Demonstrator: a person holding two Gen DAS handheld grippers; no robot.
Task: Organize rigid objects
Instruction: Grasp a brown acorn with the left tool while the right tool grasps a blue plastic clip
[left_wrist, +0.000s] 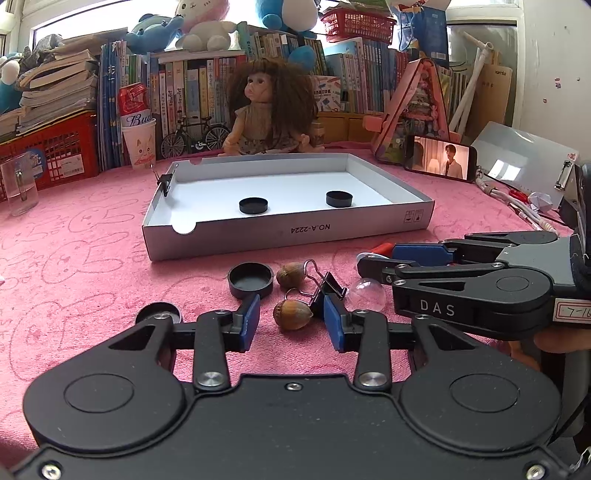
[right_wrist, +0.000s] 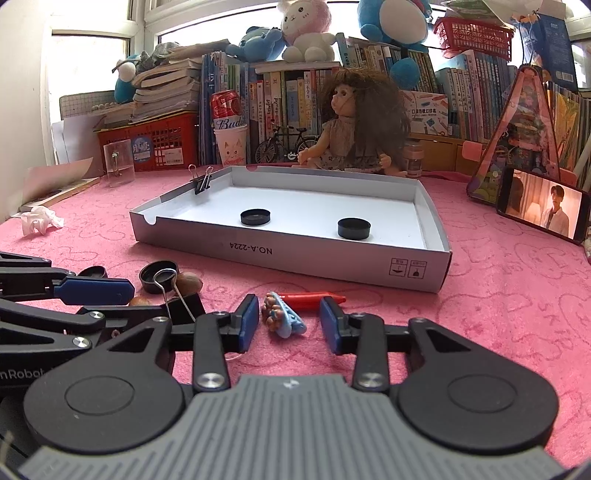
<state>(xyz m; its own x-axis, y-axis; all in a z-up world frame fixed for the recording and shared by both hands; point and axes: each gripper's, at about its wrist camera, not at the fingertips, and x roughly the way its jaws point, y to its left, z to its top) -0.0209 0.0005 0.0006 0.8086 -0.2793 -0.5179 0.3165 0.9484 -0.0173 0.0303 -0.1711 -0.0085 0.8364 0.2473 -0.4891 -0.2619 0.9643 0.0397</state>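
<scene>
A white cardboard tray (left_wrist: 288, 232) (right_wrist: 295, 254) lies on the pink cloth with two black caps (left_wrist: 253, 205) (left_wrist: 339, 198) inside and a binder clip (left_wrist: 164, 182) on its left wall. My left gripper (left_wrist: 291, 317) is open around a brown acorn (left_wrist: 292, 314). Beyond it lie a second acorn (left_wrist: 291, 275), a black cap (left_wrist: 250, 279), a black binder clip (left_wrist: 325, 291) and a clear dome (left_wrist: 365, 295). My right gripper (right_wrist: 289, 319) is open around a small blue toy (right_wrist: 282, 319); a red crayon (right_wrist: 310, 297) lies just beyond.
A doll (left_wrist: 267, 110), books, a can on a cup (left_wrist: 137, 125) and red baskets line the back. A phone (left_wrist: 439, 157) stands at the right, a clear cup (left_wrist: 18, 184) at the left. Crumpled paper (right_wrist: 38, 219) lies on the cloth at the left.
</scene>
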